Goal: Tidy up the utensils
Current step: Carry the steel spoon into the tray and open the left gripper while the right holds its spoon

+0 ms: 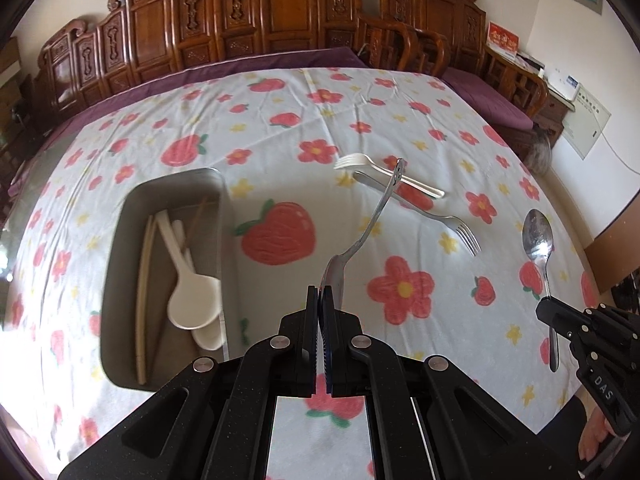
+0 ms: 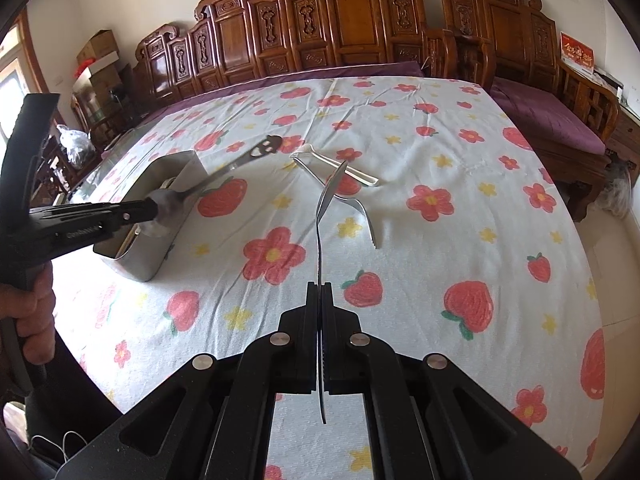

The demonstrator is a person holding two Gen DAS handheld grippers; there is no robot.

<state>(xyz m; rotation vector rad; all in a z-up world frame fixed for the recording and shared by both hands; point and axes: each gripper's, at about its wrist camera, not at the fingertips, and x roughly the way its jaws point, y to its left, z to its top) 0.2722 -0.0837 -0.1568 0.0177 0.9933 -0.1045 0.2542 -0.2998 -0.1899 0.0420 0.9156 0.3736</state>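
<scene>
A: How far are you w/ the utensils now?

B: About halfway, I judge. The metal tray (image 1: 120, 216) on the tabletop (image 1: 280, 128) already has white plastic spoons (image 1: 192, 300) and chopsticks (image 1: 143, 280) lying inside. So that part is done.

A: And your two tools?

B: Your left tool (image 1: 320, 292) is closed tight on the bowl end of a metal spoon w/ a smiley handle (image 1: 376, 212); the handle sticks up and away from you, above the cloth, just right of the tray. Your right tool (image 2: 320, 288) is also closed, pinching a plain metal spoon (image 2: 326, 208) by the handle, bowl up in the air. In the left view you see this spoon's bowl (image 1: 538, 234) clearly, near the right edge of the tabletop.

A: What is left then?

B: Both held spoons are not yet in the tray. On the cloth there remain a white plastic fork (image 1: 360, 162), a metal fork (image 1: 460, 228), and one more metal piece (image 1: 368, 180) under them; I cannot tell what it is. These three lie crossed, touching each other, well apart from the tray. So approx. five pcs are left, I think.
</scene>
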